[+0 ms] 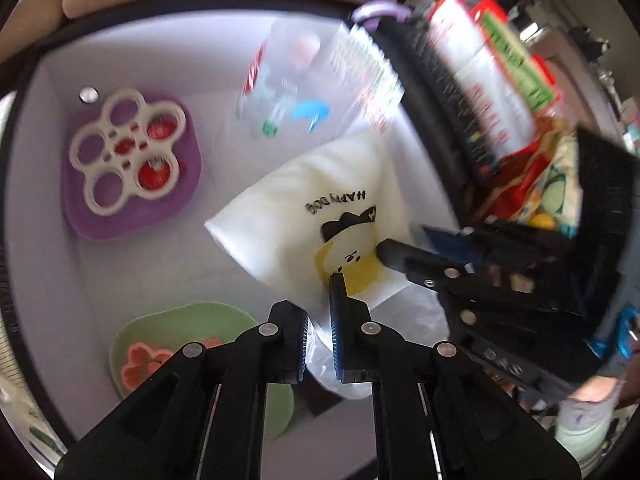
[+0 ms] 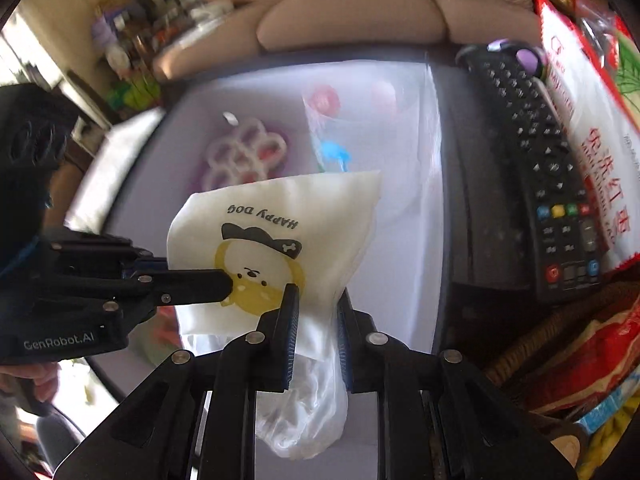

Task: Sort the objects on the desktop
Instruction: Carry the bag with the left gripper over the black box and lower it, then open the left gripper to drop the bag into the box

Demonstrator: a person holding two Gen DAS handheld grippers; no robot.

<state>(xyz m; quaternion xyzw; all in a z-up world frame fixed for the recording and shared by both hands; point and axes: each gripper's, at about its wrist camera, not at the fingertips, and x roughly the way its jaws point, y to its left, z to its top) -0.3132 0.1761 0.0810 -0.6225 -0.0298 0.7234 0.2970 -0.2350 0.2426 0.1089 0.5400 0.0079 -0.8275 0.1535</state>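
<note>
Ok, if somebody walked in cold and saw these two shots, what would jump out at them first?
Probably the white Happy Dog bag in mid-frame, pinched by both the left gripper and the right gripper above the white table. Next, the purple tray with its white ring-shaped insert, off to the left in the left wrist view. Then the black remote lying along the table's right side.

bag [image 2: 280, 216]: glossy thin plastic | tray [image 1: 132, 208]: matt purple | remote [image 2: 548, 184]: black plastic
</note>
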